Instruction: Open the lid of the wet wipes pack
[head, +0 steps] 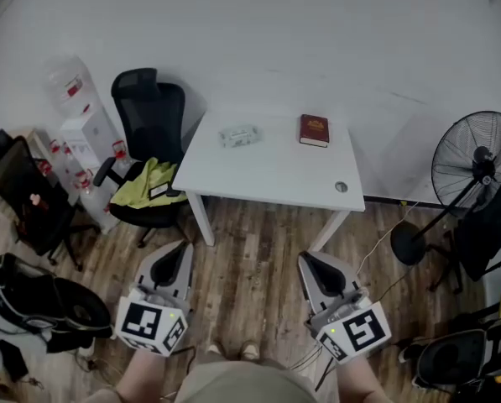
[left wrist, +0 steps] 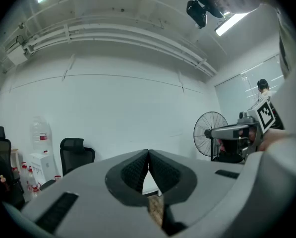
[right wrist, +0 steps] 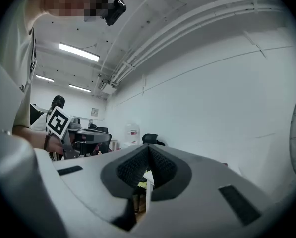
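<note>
Two units are held level above the wood floor (head: 250, 259), well short of the counter (head: 267, 179). The left hand-held gripper (head: 177, 250) has its jaws pressed together with nothing between them. The right hand-held gripper (head: 309, 260) is closed the same way, also empty. Both point toward the counter's near edge, one to each side of its legs. The wipes pack (head: 239, 135) lies flat on the far left part of the counter, well apart from both grippers. A red book (head: 314, 130) lies to its right, near the back edge. A black chair (head: 149, 133) stands left of the counter, and a fan (head: 477, 162) stands to the right.
</note>
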A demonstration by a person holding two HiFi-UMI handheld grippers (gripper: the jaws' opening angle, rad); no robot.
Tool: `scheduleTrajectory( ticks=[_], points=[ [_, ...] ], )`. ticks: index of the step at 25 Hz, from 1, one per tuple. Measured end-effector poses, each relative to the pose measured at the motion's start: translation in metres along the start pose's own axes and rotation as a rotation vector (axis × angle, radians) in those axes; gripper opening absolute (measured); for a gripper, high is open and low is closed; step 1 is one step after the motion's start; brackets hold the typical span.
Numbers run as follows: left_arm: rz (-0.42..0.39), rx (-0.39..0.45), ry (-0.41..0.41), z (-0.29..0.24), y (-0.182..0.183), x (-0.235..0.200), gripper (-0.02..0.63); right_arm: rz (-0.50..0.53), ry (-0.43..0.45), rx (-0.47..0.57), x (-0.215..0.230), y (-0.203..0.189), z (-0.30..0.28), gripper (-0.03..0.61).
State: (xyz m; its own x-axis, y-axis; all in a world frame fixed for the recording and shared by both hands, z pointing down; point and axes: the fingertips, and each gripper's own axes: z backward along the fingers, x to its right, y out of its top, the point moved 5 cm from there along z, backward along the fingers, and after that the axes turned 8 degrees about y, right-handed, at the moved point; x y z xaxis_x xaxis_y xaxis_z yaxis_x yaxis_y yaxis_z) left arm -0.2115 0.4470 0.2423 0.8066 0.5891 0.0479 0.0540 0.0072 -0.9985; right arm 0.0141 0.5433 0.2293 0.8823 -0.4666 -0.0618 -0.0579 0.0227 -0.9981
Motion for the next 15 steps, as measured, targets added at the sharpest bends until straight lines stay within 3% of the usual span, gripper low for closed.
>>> scheduleTrajectory(
  ticks=[6,8,15],
  points=[
    [-0.005,-0.004,-0.008,-0.002,-0.003,0.004,0.021,-0.026,-0.057,0.039,0.009,-0.002,0.006,0.038],
    [-0.008,-0.004,-0.005,-0.003,-0.004,0.005,0.021,-0.029,-0.088,0.048,0.015,-0.002,0.007,0.246],
    [-0.017,-0.012,0.002,-0.004,-0.006,0.01,0.021,-0.036,-0.106,0.04,0.025,-0.006,0.016,0.264]
  ],
)
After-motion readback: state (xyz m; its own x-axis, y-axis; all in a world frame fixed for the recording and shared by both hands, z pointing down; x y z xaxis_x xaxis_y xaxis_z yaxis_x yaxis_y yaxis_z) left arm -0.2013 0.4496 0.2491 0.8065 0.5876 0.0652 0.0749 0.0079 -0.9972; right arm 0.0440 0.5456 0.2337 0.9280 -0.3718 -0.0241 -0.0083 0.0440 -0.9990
